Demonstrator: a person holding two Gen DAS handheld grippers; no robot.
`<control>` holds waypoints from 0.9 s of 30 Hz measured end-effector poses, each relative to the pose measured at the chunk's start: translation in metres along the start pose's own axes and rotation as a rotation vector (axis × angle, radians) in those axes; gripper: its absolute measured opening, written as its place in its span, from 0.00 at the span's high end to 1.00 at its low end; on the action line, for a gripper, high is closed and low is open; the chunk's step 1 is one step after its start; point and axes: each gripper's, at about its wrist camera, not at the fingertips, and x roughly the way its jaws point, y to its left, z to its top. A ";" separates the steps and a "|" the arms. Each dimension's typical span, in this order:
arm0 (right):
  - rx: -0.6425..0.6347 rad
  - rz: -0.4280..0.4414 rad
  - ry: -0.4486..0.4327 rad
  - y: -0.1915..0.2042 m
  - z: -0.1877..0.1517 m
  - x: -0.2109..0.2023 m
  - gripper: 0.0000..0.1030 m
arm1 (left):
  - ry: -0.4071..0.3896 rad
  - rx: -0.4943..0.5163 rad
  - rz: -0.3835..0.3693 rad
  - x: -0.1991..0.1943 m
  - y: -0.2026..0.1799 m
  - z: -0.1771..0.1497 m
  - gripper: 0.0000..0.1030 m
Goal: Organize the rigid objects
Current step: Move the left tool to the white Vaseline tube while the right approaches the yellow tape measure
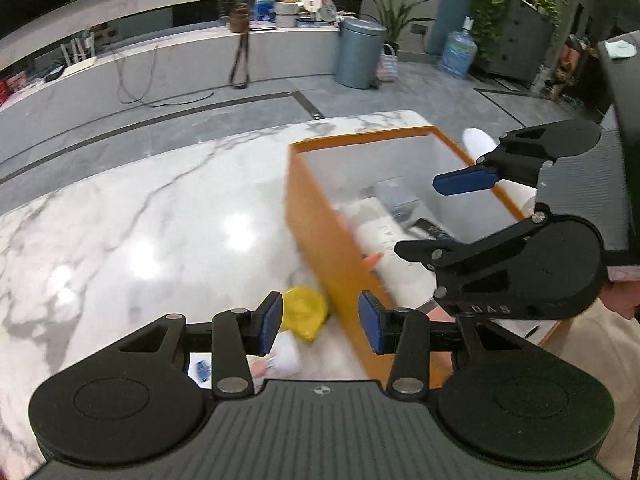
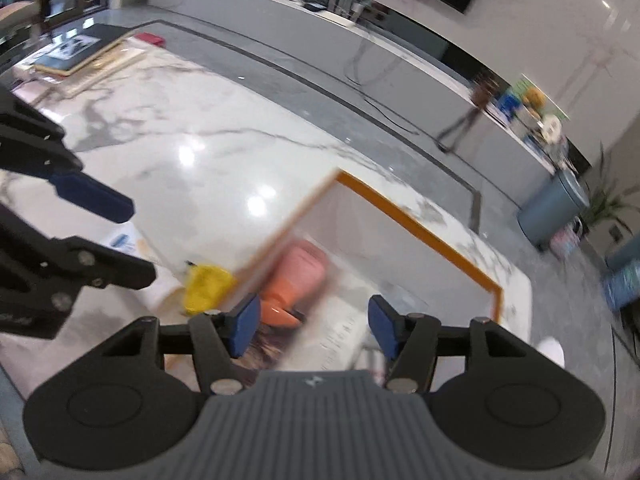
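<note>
An orange box [image 1: 320, 236] with a white inside stands on the marble table [image 1: 160, 220]. It holds white packets [image 1: 380, 236] and a pink and orange item [image 2: 300, 276], blurred. A yellow object [image 1: 304, 312] lies on the table against the box's outer wall, beside a white packet with a blue label [image 1: 282, 360]. My left gripper [image 1: 322, 325] hovers open above the yellow object and the box wall, with nothing between its pads. My right gripper [image 2: 314, 326] hangs open over the box [image 2: 420, 228], holding nothing. Each gripper shows in the other's view: right [image 1: 440, 216], left [image 2: 120, 236].
A stack of books and boards [image 2: 80, 54] lies at the table's far end. Beyond the table are a grey bin [image 1: 360, 52], a water bottle [image 1: 458, 54], a long low counter [image 1: 180, 60] and plants. A hand [image 1: 622, 296] holds the right gripper.
</note>
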 end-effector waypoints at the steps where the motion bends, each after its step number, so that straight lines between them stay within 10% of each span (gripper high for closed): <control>1: -0.013 0.007 -0.001 0.007 0.002 0.001 0.42 | 0.003 -0.008 0.004 -0.002 0.004 -0.002 0.52; 19: -0.158 0.127 0.090 0.085 0.030 0.052 0.60 | 0.032 -0.109 0.038 -0.011 0.089 -0.047 0.52; 27: -0.258 0.168 0.187 0.097 0.036 0.088 0.70 | 0.084 0.038 -0.007 0.017 0.086 -0.063 0.52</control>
